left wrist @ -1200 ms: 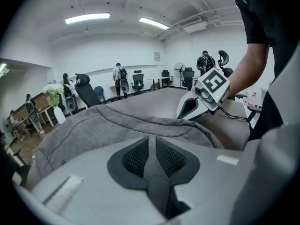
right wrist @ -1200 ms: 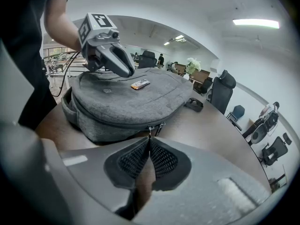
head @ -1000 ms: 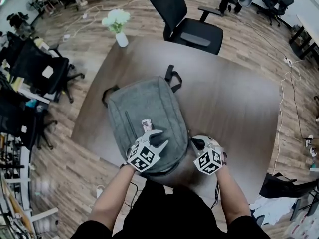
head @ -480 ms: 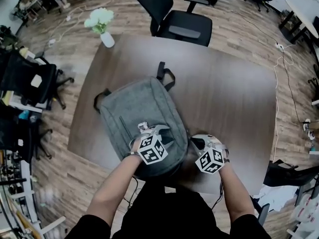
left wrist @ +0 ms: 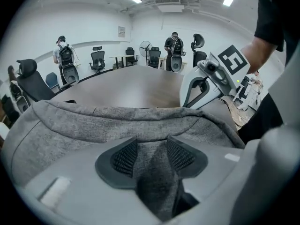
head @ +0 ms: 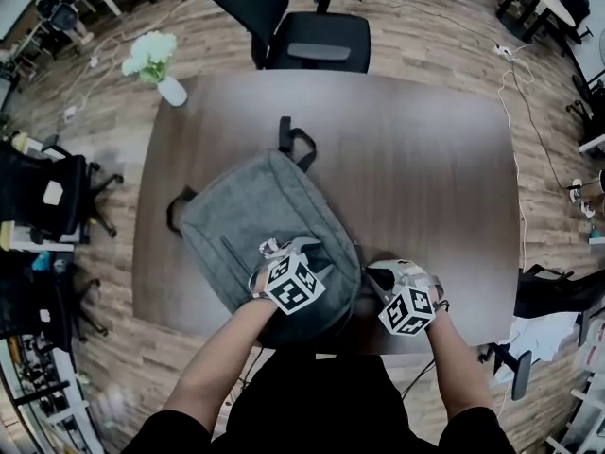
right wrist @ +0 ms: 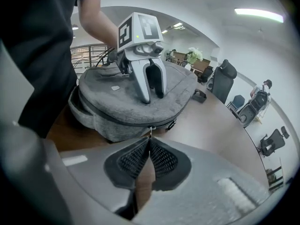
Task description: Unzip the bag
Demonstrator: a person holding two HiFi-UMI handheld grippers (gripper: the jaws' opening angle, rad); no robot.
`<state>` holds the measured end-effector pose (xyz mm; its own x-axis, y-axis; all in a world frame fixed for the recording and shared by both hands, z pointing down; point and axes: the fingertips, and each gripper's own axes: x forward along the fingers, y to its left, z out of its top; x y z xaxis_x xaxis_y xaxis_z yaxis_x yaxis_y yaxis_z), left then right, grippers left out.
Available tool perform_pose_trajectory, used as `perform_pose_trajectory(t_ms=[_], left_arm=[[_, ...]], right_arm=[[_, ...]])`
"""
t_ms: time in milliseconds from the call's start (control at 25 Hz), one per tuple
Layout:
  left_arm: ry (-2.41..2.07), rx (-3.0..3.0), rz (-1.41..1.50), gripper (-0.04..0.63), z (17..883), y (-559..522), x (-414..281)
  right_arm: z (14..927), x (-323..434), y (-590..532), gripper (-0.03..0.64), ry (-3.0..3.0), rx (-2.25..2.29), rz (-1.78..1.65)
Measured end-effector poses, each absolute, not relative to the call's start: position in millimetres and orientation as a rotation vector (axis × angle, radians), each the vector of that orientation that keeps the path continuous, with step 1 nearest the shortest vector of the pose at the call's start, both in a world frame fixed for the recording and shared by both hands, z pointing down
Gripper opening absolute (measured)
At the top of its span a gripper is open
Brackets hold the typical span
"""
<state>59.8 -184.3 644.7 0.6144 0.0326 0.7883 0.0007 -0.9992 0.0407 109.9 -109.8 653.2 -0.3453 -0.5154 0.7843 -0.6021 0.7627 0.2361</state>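
Note:
A grey backpack [head: 248, 218] lies flat on the brown table [head: 425, 159], near its front edge. My left gripper [head: 288, 246] rests tips-down on top of the backpack [left wrist: 117, 121]. Its jaws stand open astride a patch of grey fabric, with no pinch showing, and have just been closing slightly after opening wide. My right gripper [head: 371, 272] is at the bag's right side, shut on the small metal zipper pull [right wrist: 150, 129]. The pull hangs from the dark zipper line around the backpack [right wrist: 117, 102]. That gripper [right wrist: 149, 144] has its pads together.
A white vase of flowers [head: 156, 60] stands at the table's far left corner. A black office chair [head: 302, 36] sits behind the table. The bag's carry handle [head: 295, 140] points away from me. More chairs [head: 47, 197] stand to the left, and cables lie on the floor.
My left gripper has come down onto the bag's top and its jaws have spread wider. My right gripper has shifted slightly right along the bag's edge, still shut.

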Motion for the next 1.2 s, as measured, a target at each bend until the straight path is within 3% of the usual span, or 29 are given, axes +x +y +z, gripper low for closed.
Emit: perform_pose_trajectory(t_ms=[560, 1200], left_arm=[[-0.068, 2.765, 1.336, 0.196, 648, -193, 62], [-0.430, 2.655, 1.238, 0.184, 647, -226, 114]], right_arm=[[647, 77, -64, 0.011, -2.050, 0.980, 0.247], [639, 68, -27, 0.011, -1.941, 1.129, 0.273]])
